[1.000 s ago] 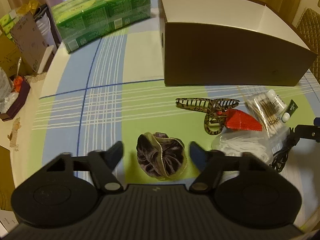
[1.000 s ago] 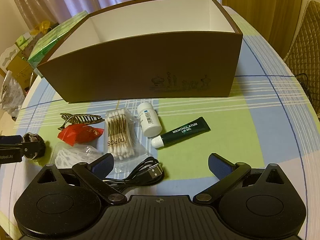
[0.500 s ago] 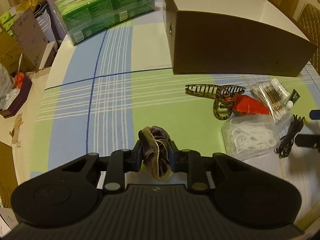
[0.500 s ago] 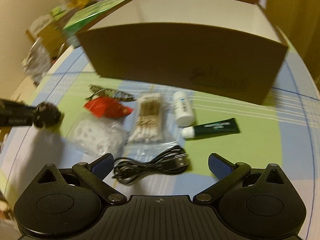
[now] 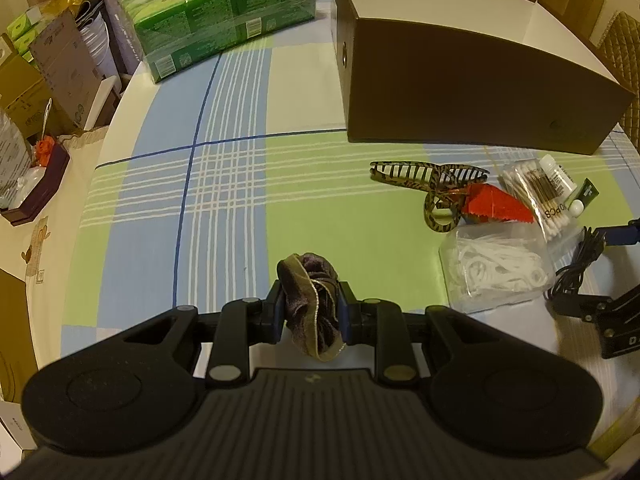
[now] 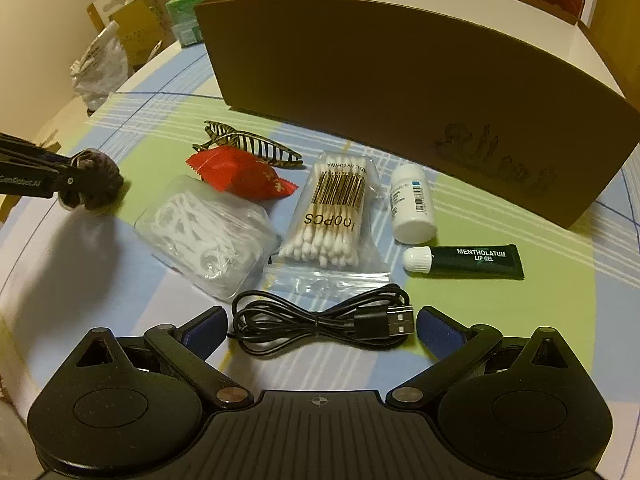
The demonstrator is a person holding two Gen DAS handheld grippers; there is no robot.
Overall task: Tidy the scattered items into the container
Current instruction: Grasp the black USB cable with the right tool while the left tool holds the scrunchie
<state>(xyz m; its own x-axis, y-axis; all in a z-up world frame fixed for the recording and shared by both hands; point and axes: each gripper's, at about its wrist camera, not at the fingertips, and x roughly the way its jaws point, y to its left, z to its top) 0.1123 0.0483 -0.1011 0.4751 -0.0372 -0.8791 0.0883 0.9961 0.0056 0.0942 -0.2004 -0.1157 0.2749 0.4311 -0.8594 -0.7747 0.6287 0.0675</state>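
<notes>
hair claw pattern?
Tan-and-black tiger stripes on the hair claw; clearest in the right wrist view.

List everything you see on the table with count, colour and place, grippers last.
cardboard box: 1, brown, table's far side
striped hair claw: 1, black-gold, before box
red sachet: 1, beside claw
floss picks bag: 1, white
cotton swab bag: 1, clear
pill bottle: 1, white
lip gel tube: 1, dark green
USB cable: 1, black, between right fingers
tissue pack: 1, green, far left
velvet scrunchie: 1, purple, gripped
left gripper: shut
right gripper: open
</notes>
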